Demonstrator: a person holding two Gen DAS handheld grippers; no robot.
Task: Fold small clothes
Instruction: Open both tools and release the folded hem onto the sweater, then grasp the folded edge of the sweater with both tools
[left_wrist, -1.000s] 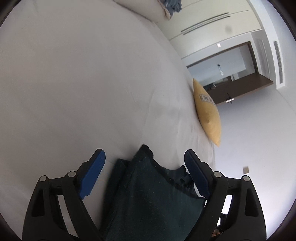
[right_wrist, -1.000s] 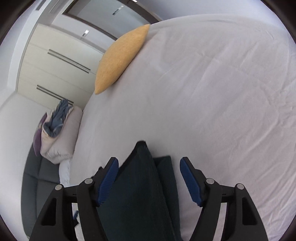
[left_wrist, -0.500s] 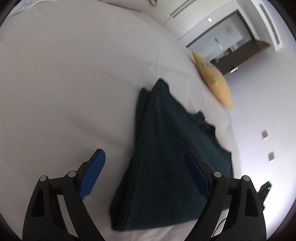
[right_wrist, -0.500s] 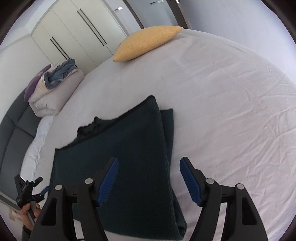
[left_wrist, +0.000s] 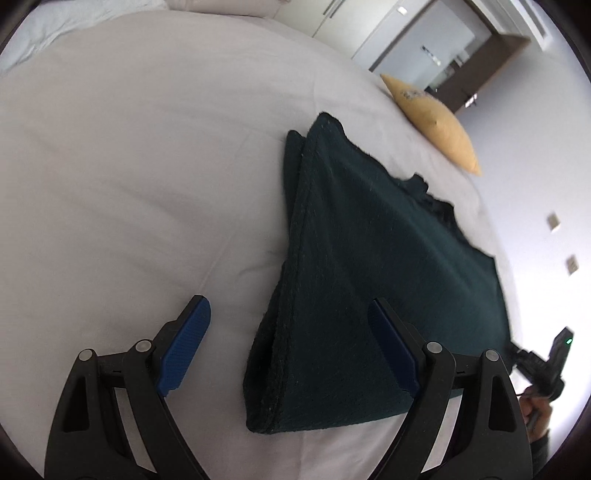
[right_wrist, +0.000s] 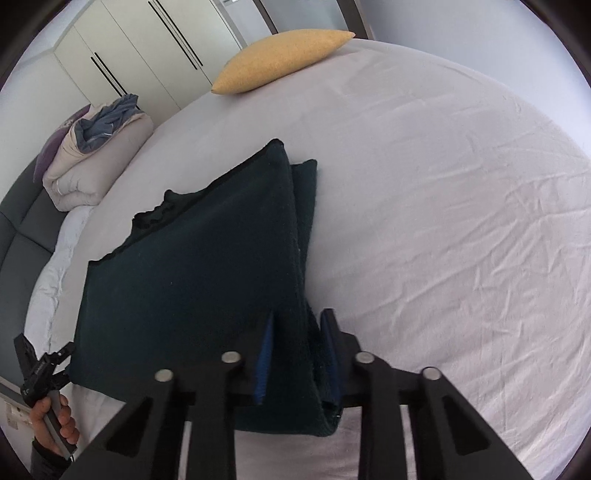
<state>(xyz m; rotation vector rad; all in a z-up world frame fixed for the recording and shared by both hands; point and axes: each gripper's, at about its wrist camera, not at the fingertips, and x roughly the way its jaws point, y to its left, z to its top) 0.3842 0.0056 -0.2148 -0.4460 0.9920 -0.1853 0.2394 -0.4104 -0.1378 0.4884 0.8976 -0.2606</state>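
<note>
A dark green folded garment (left_wrist: 369, 266) lies flat on the white bed sheet (left_wrist: 129, 166); it also shows in the right wrist view (right_wrist: 207, 273). My left gripper (left_wrist: 291, 339) is open, its blue pads either side of the garment's near left corner, not gripping. My right gripper (right_wrist: 299, 354) is shut on the garment's near right folded edge, the cloth pinched between the blue pads. The left gripper also shows small at the lower left of the right wrist view (right_wrist: 40, 369), held in a hand.
A yellow cushion (right_wrist: 280, 59) lies at the far edge of the bed. A rolled beige duvet with blue cloth (right_wrist: 96, 151) sits at the far left by a dark headboard (right_wrist: 18, 229). White wardrobes (right_wrist: 147, 55) stand behind.
Both grippers drew back and rose, so the whole garment came into view. The right gripper, open half a second ago, has closed on the garment's edge. The left stays open.
</note>
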